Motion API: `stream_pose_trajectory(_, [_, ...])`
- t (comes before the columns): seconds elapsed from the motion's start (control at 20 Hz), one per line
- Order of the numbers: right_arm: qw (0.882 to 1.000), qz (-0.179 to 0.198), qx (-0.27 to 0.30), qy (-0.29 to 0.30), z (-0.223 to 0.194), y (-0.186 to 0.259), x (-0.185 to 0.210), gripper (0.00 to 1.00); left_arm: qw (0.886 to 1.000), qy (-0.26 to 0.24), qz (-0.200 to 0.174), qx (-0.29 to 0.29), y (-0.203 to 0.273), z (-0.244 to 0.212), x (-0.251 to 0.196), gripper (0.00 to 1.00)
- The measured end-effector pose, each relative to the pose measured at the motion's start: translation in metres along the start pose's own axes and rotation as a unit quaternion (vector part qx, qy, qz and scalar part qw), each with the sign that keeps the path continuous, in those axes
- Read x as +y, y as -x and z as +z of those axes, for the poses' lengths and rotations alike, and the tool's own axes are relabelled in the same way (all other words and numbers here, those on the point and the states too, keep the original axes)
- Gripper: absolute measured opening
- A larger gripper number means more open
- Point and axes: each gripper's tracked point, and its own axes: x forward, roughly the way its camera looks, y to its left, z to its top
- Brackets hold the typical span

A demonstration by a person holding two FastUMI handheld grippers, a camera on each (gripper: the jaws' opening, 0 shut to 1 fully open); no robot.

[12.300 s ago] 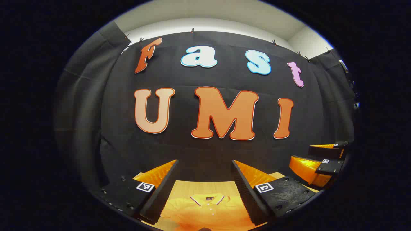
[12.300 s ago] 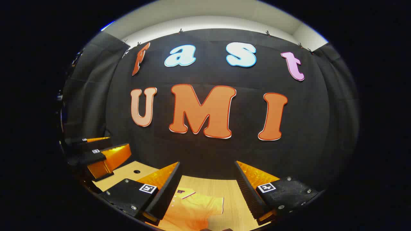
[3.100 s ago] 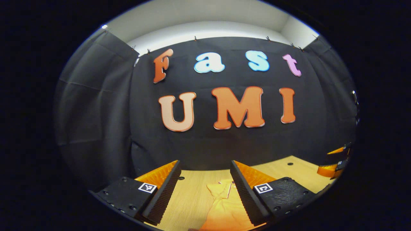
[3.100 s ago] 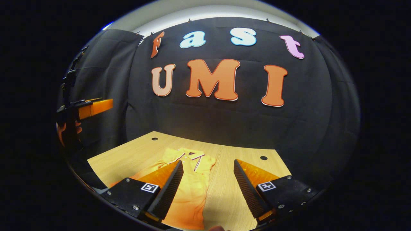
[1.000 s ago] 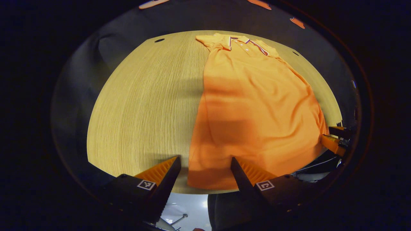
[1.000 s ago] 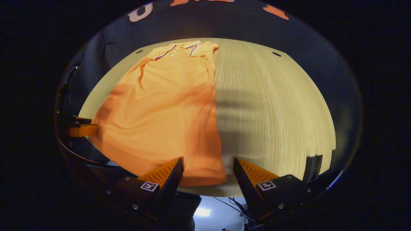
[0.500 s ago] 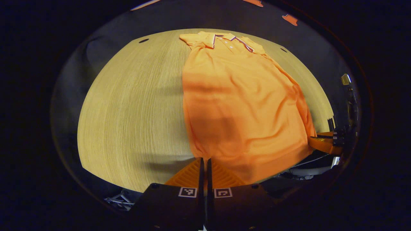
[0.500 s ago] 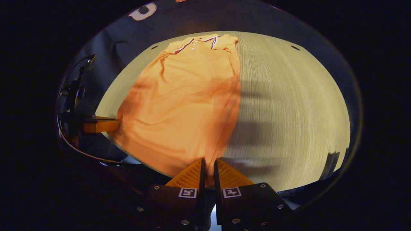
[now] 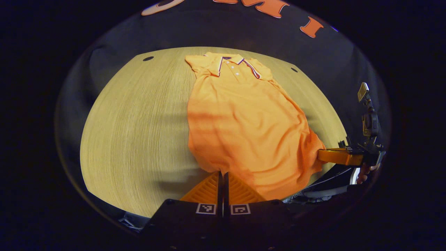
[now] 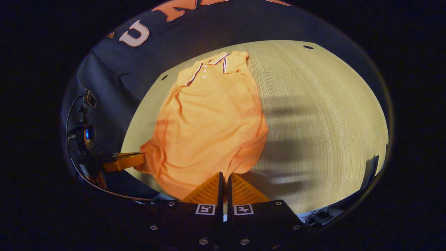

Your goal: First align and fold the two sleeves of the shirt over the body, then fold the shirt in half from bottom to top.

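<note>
Left gripper view is looking down on the counter [image 9: 132,132], where the shirt [image 9: 244,122] is lying with its collar [image 9: 231,62] at the far end. Left claw [image 9: 221,179] is pinching the shirt's near hem corner, fingers pressed together on the cloth. Farther right, the right claw [image 9: 325,156] is gripping the other hem corner.

Right gripper view is showing the left claw [image 10: 139,159] clamped on the hem at the left edge, the shirt [image 10: 209,129] bunching toward the near counter [image 10: 320,115] edge, and the right claw [image 10: 223,181] clenched on the hem just ahead of it.
</note>
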Motion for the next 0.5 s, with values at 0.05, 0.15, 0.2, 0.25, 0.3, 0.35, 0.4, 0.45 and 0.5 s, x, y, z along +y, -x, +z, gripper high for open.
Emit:
stream_pose_trajectory(0.05, [1.0, 0.007, -0.014, -0.006, 0.011, 0.003, 0.003, 0.05, 1.0, -0.004, 0.001, -0.012, 0.003, 0.01, 0.001, 0.01])
stream_pose_trajectory(0.15, [0.999, 0.027, -0.037, -0.015, 0.036, 0.006, 0.012, 0.05, 0.999, -0.01, -0.004, -0.033, 0.007, 0.035, -0.001, 0.01])
stream_pose_trajectory(0.2, [0.998, 0.04, -0.055, -0.017, 0.052, 0.007, 0.018, 0.05, 0.999, -0.013, -0.004, -0.043, 0.01, 0.049, 0.0, 0.01])
stream_pose_trajectory(0.25, [0.997, 0.038, -0.064, -0.014, 0.063, 0.009, 0.017, 0.05, 0.998, -0.017, -0.002, -0.054, 0.009, 0.062, 0.002, 0.01])
stream_pose_trajectory(0.3, [0.997, 0.035, -0.072, -0.009, 0.076, 0.011, 0.015, 0.05, 0.998, -0.018, -0.003, -0.063, 0.009, 0.076, 0.003, 0.01])
stream_pose_trajectory(0.35, [0.996, 0.034, -0.08, -0.005, 0.088, 0.01, 0.016, 0.05, 0.997, -0.018, -0.004, -0.071, 0.011, 0.089, 0.004, 0.01])
stream_pose_trajectory(0.4, [0.996, 0.033, -0.087, -0.003, 0.099, 0.01, 0.017, 0.05, 0.997, -0.016, -0.005, -0.082, 0.012, 0.103, 0.007, 0.01])
stream_pose_trajectory(0.45, [0.995, 0.031, -0.095, -0.004, 0.11, 0.01, 0.017, 0.05, 0.996, -0.014, -0.007, -0.088, 0.015, 0.115, 0.01, 0.01])
stream_pose_trajectory(0.5, [0.994, 0.029, -0.101, -0.006, 0.121, 0.01, 0.017, 0.05, 0.995, -0.013, -0.006, -0.098, 0.016, 0.13, 0.014, 0.01])
